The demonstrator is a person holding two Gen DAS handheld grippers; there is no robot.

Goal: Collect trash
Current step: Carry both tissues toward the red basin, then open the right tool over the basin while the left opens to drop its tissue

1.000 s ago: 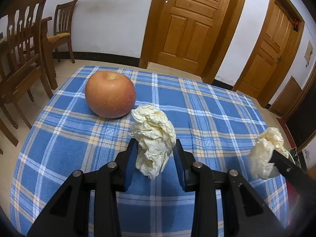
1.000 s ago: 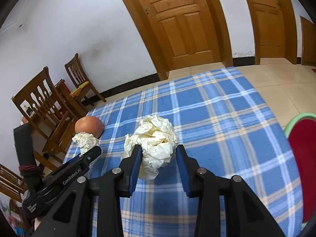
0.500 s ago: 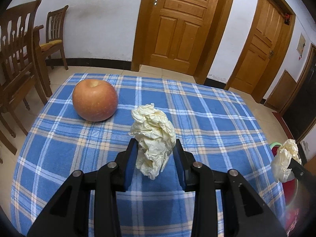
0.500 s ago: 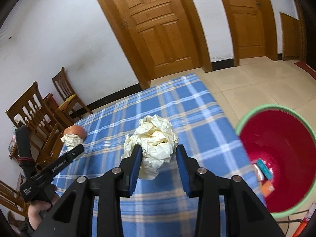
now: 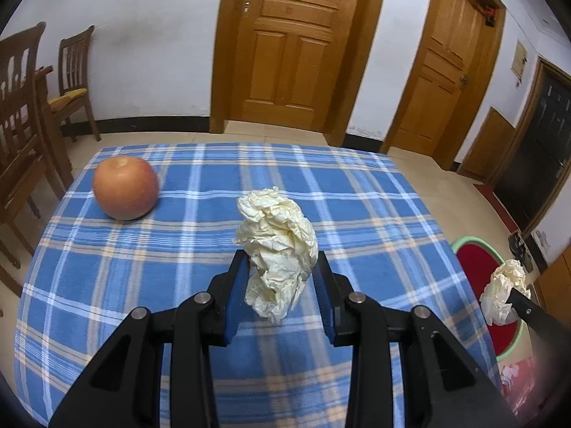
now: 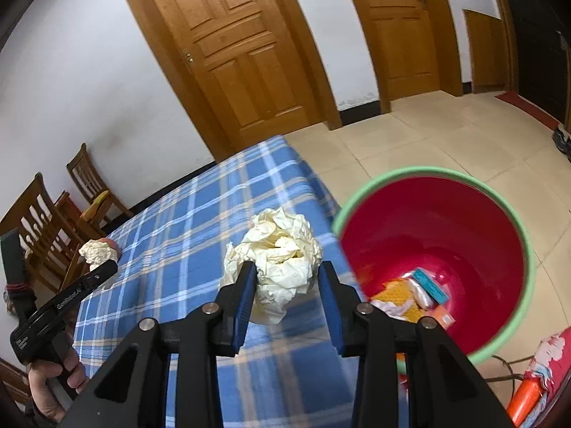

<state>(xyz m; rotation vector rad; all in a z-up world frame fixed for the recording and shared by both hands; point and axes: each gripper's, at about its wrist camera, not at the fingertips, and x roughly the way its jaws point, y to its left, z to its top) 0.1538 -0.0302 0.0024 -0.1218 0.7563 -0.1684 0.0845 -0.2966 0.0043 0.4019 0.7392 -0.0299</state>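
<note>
My left gripper (image 5: 280, 271) is shut on a crumpled cream paper ball (image 5: 276, 249), held above the blue plaid tablecloth (image 5: 178, 267). My right gripper (image 6: 287, 274) is shut on a second crumpled paper ball (image 6: 282, 253) near the table's right edge, just left of the red bin with a green rim (image 6: 433, 249). In the left wrist view the right gripper's paper ball (image 5: 503, 290) hangs over that bin (image 5: 474, 260). In the right wrist view the left gripper's paper ball (image 6: 96, 251) shows far left, with a hand (image 6: 53, 381) on the handle.
An apple (image 5: 125, 187) sits on the far left of the table. The bin holds wrappers and tissue (image 6: 414, 296). Wooden chairs (image 5: 28, 125) stand left of the table. Closed wooden doors (image 5: 289, 46) and tiled floor (image 6: 446, 142) lie beyond.
Both grippers have carried their paper balls to the right. The bin has come fully into the right wrist view, and the apple has slid toward the left in the left wrist view.
</note>
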